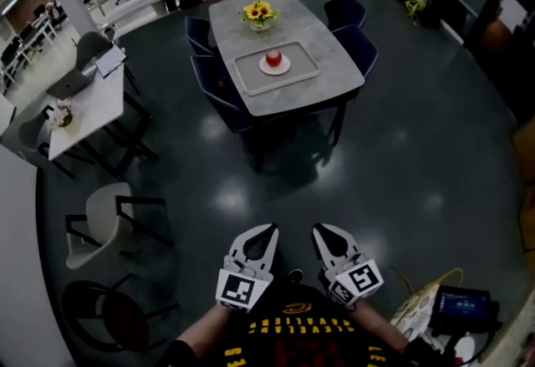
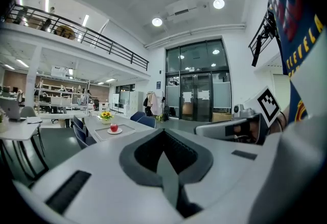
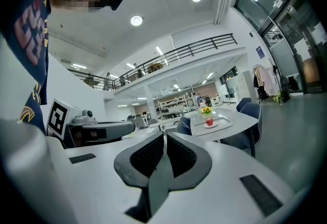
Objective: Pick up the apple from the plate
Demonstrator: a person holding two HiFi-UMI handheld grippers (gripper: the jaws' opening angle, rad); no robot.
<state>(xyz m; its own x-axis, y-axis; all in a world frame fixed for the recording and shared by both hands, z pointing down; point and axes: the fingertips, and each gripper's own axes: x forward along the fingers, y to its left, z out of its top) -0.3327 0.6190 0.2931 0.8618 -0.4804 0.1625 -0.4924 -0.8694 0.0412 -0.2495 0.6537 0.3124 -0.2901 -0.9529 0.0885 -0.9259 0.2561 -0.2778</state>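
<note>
A red apple (image 1: 273, 57) sits on a small white plate (image 1: 284, 67) inside a grey tray (image 1: 306, 66) on the grey table (image 1: 338, 52), far ahead of me across the dark floor. The apple also shows small in the left gripper view (image 2: 113, 127) and in the right gripper view (image 3: 209, 122). Both grippers are held close to my body, side by side, pointing toward the table. My left gripper (image 1: 269, 230) (image 2: 163, 131) is shut with nothing in it. My right gripper (image 1: 320, 229) (image 3: 164, 133) is also shut and empty.
A vase of yellow flowers (image 1: 259, 14) stands on the table behind the tray. Dark blue chairs (image 1: 219, 89) (image 1: 358, 46) surround the table. A white desk (image 1: 84, 106) and a white chair (image 1: 100, 223) stand at the left. A bag and a device (image 1: 460, 307) lie at lower right.
</note>
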